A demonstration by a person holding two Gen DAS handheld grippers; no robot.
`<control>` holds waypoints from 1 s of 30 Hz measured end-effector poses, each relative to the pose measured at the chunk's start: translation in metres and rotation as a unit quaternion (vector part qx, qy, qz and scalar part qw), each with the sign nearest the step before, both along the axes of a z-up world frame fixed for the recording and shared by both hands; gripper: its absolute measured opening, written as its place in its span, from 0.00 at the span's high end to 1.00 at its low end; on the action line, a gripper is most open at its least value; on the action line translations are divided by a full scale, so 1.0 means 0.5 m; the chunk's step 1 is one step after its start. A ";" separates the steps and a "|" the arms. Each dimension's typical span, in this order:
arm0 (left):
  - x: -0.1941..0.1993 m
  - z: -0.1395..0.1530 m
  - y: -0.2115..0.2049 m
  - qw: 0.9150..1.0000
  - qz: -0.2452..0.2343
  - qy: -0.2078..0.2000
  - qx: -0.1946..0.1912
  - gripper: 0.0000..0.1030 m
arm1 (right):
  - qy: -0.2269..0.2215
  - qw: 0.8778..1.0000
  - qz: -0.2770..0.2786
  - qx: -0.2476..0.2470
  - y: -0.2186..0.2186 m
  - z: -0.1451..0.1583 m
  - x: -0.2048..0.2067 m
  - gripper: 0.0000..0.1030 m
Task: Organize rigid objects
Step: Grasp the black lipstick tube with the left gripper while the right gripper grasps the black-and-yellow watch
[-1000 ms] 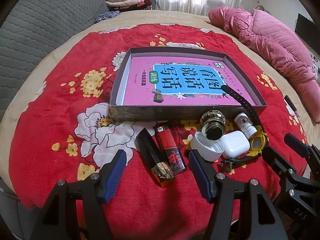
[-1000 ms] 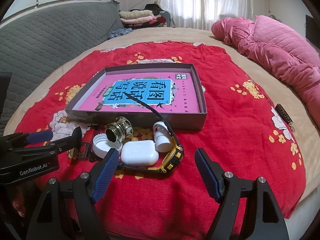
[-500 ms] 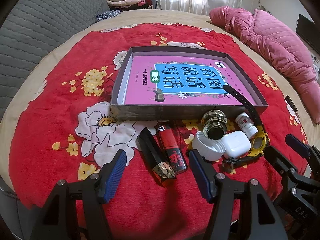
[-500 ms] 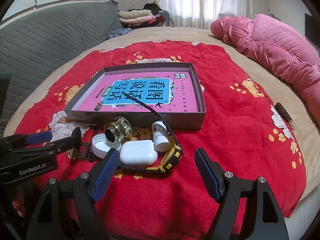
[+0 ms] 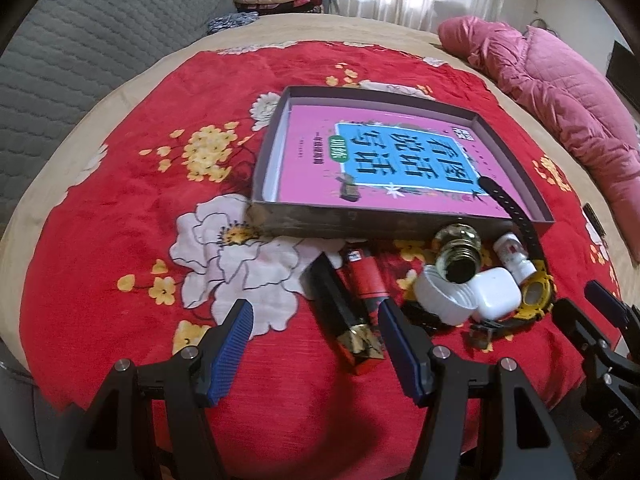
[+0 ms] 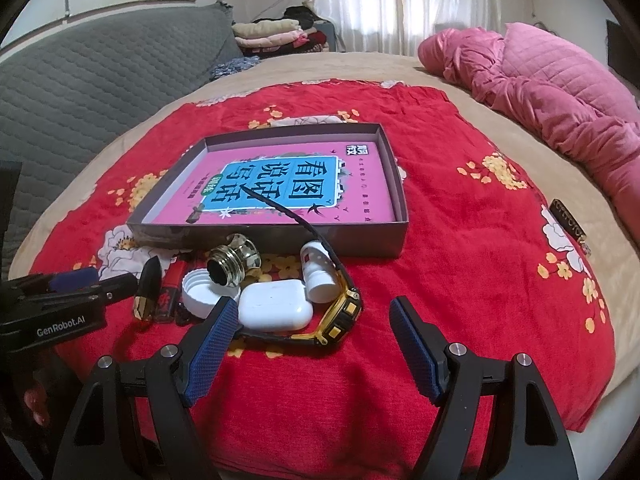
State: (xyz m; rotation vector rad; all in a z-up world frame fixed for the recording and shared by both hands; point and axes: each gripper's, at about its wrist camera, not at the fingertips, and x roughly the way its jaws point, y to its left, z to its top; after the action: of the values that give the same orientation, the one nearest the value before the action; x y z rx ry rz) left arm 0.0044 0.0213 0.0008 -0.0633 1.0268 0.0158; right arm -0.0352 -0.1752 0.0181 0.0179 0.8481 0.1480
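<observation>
While the left gripper is hovering released over the red cloth, the black lipstick and red lighter are lying side by side just ahead of its fingers. Right of them the cap, glass bottle, white case, small vial and yellow watch are clustering against the tray, which is holding a pink book.

In the right view, the right gripper is hanging released, grasping nothing, with the white case and watch sitting just ahead of its left finger, and the watch strap is leaning over the tray wall.
</observation>
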 end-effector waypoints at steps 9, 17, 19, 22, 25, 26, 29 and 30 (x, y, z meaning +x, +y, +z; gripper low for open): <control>0.009 -0.011 0.031 1.000 0.019 0.008 -0.008 0.38 | 0.004 1.000 -0.005 0.009 -0.008 -0.004 0.003 0.23; 0.031 -0.037 0.022 0.999 0.022 0.024 -0.019 0.37 | 0.015 1.000 -0.009 0.017 -0.017 -0.018 0.012 0.23; 0.036 -0.045 0.017 0.999 0.022 0.029 -0.021 0.37 | 0.019 1.000 -0.012 0.020 -0.019 -0.022 0.015 0.23; 0.042 -0.054 0.010 0.999 0.021 0.031 -0.019 0.37 | 0.022 0.999 -0.016 0.020 -0.021 -0.028 0.021 0.23; 0.047 -0.058 0.006 0.999 0.020 0.034 -0.018 0.37 | 0.024 0.999 -0.017 0.019 -0.022 -0.033 0.025 0.23; 0.047 -0.060 0.005 0.999 0.020 0.035 -0.018 0.37 | 0.025 0.999 -0.017 0.019 -0.020 -0.035 0.027 0.23; 0.047 -0.065 0.015 0.998 0.028 0.044 -0.031 0.36 | 0.028 0.999 -0.016 0.015 -0.019 -0.040 0.031 0.23; 0.047 -0.065 0.022 0.998 0.031 0.046 -0.039 0.36 | 0.028 0.999 -0.015 0.015 -0.018 -0.041 0.032 0.23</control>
State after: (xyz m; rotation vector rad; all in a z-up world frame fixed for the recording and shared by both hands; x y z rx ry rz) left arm 0.0279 0.0322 -0.0318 -0.1663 1.1178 0.0363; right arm -0.0190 -0.1843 -0.0025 0.0630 0.9018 0.1313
